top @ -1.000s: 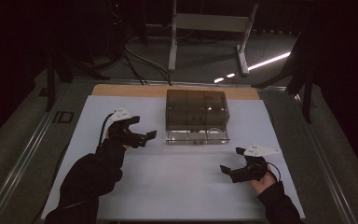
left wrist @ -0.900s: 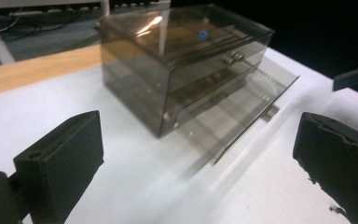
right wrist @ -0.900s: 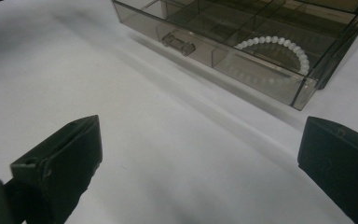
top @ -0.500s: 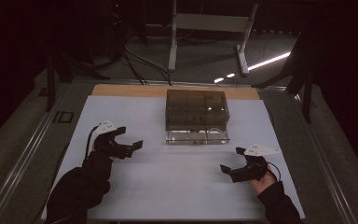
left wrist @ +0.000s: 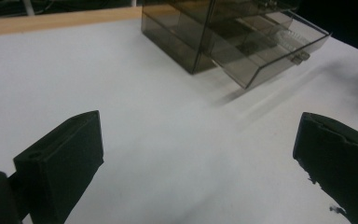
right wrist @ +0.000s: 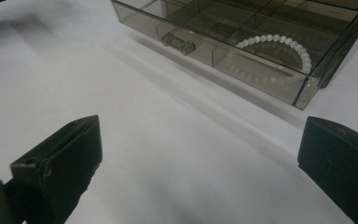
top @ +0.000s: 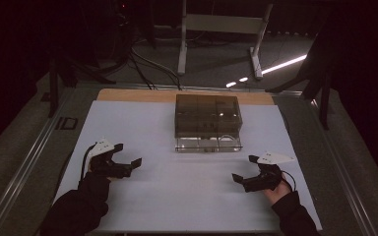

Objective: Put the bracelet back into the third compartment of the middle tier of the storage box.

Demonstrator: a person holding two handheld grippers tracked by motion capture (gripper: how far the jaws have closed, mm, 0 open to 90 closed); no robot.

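The left tool [top: 127,162], jaws wide, has drawn back to the frame's lower left, away from the smoky drawer box [top: 207,116] at centre; the right tool [top: 244,174] stays wide at lower right.

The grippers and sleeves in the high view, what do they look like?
Both are black two-jaw tongs. The left gripper and the right gripper each carry a pale three-cornered plate on top and trail a thin dark cable. Up close, the jaws are blocky matte black pads; the left gripper's show a chipped edge. The person's sleeves are dark.
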